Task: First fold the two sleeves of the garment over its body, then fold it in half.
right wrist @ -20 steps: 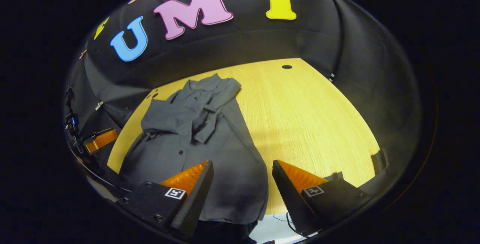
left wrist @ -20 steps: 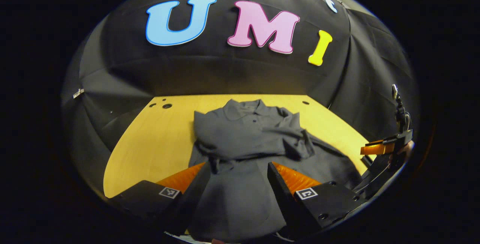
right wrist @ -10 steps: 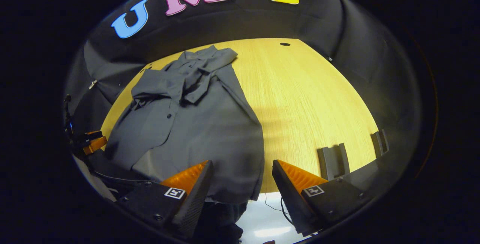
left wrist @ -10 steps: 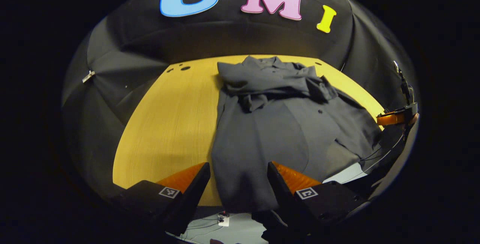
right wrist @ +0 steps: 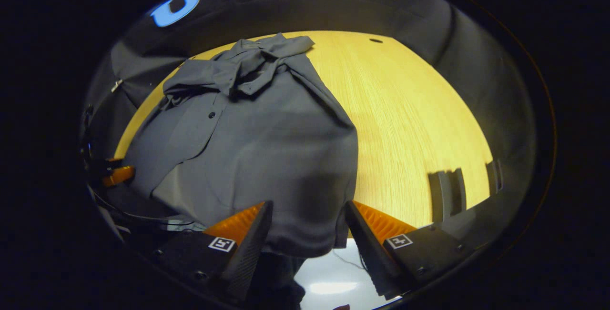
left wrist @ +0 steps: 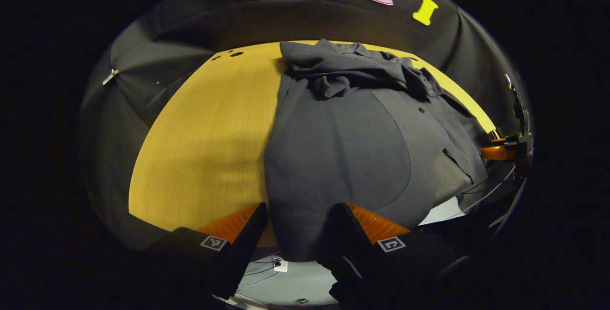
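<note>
The garment (left wrist: 343, 157) is lying on the worktop (left wrist: 205, 138) with its collar toward the far edge and both sleeves (right wrist: 238, 69) already bunched across the chest, while its hem is hanging over the near edge, right where both claws are waiting. The left claw (left wrist: 298, 226) is standing spread with the hem's left corner draping between its fingers, and the right claw (right wrist: 307, 226) is standing spread the same way at the hem's right corner — neither is pinching cloth yet, as far as the two views are telling. The step in hand looks like taking the hem to fold the garment in half, and the risks are gathering here. If one claw is closing on only the top layer, or on less cloth than the other, the fold is going to travel crooked. The sleeves are sitting loosely and rumpled rather than flat — a quick lift may be dragging them out of place or trapping a lump inside the fold. Cloth overhanging the near edge may also be slipping out before either claw is biting firmly.
</note>
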`<act>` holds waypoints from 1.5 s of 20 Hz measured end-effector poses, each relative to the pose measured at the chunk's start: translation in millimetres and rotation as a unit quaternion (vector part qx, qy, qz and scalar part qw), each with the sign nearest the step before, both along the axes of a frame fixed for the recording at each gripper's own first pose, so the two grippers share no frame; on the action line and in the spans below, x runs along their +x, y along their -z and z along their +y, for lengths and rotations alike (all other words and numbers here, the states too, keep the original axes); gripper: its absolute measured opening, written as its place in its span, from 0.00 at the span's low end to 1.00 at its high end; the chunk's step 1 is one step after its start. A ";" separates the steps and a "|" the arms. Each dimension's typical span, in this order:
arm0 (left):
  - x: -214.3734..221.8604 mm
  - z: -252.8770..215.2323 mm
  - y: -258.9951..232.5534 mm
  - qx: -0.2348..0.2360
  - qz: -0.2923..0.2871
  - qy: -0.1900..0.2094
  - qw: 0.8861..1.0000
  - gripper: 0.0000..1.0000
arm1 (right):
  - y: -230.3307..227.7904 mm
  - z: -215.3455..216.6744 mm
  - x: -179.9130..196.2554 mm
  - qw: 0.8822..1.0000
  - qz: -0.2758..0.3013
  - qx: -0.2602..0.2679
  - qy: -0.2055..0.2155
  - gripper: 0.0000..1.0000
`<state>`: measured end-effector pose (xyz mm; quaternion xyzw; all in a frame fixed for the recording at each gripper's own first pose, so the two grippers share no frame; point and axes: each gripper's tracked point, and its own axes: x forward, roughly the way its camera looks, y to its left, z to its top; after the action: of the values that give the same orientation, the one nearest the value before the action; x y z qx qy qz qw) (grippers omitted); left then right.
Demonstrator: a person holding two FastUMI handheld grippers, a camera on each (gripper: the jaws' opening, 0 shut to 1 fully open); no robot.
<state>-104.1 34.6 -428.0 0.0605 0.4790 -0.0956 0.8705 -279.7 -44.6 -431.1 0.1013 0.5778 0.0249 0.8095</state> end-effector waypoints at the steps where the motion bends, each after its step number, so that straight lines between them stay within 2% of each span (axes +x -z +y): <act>1: 3.7 -2.4 0.2 0.002 0.003 0.000 1.000 1.00 | -2.1 5.1 4.1 1.000 -0.016 -0.005 -0.014 0.98; 2: 3.0 -1.7 -0.7 0.000 0.004 0.000 1.000 0.99 | -1.5 10.9 4.5 1.000 -0.014 0.000 -0.021 0.99; 3: 6.4 -5.9 -2.1 -0.004 0.001 0.008 1.000 0.99 | -2.7 10.9 9.7 0.999 -0.029 0.001 -0.016 0.91; 4: 7.1 -14.2 -1.3 -0.010 0.000 0.027 1.000 0.81 | 2.5 12.9 12.2 0.999 -0.033 0.004 -0.014 0.90; 5: 9.3 -25.1 -2.6 -0.020 -0.004 0.046 0.999 0.63 | -0.5 15.9 15.8 0.999 -0.045 0.012 -0.018 0.75; 8: 23.2 -34.6 1.7 -0.030 0.002 0.036 0.999 0.08 | 0.1 27.0 25.9 0.998 -0.038 0.039 -0.013 0.08; 10: 25.0 -36.2 -0.2 -0.046 0.023 0.021 0.998 0.06 | -2.0 28.0 28.7 0.998 -0.020 0.062 -0.005 0.06; 13: 15.7 -29.8 -15.2 -0.064 0.034 0.011 0.997 0.06 | -18.3 23.7 23.8 0.997 -0.027 0.077 -0.006 0.05; 17: 1.3 -32.6 -49.2 -0.117 0.047 -0.003 0.992 0.05 | -59.3 16.5 24.5 0.992 -0.051 0.113 0.022 0.05; 19: 10.7 -35.3 -72.5 -0.136 0.036 -0.012 0.990 0.06 | -75.0 9.3 42.0 0.990 -0.072 0.118 0.038 0.05; 20: 16.1 -38.1 -81.9 -0.141 0.027 -0.014 0.990 0.06 | -83.2 8.0 54.2 0.988 -0.086 0.120 0.046 0.00; 21: 25.4 -40.6 -92.8 -0.148 0.016 -0.014 0.989 0.06 | -93.5 5.6 64.6 0.986 -0.102 0.121 0.055 0.05; 25: 68.4 -46.9 -131.9 -0.177 -0.026 -0.024 0.984 0.06 | -125.2 -6.8 117.9 0.976 -0.162 0.118 0.085 0.05; 30: 128.7 -48.8 -177.3 -0.221 -0.082 -0.051 0.970 0.05 | -159.3 -24.6 188.6 0.958 -0.229 0.124 0.120 0.05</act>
<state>24.6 -14.2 -250.7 -0.1504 0.3757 -0.1498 0.9021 -91.0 -69.2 -271.8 0.2610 0.3532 0.0210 0.8982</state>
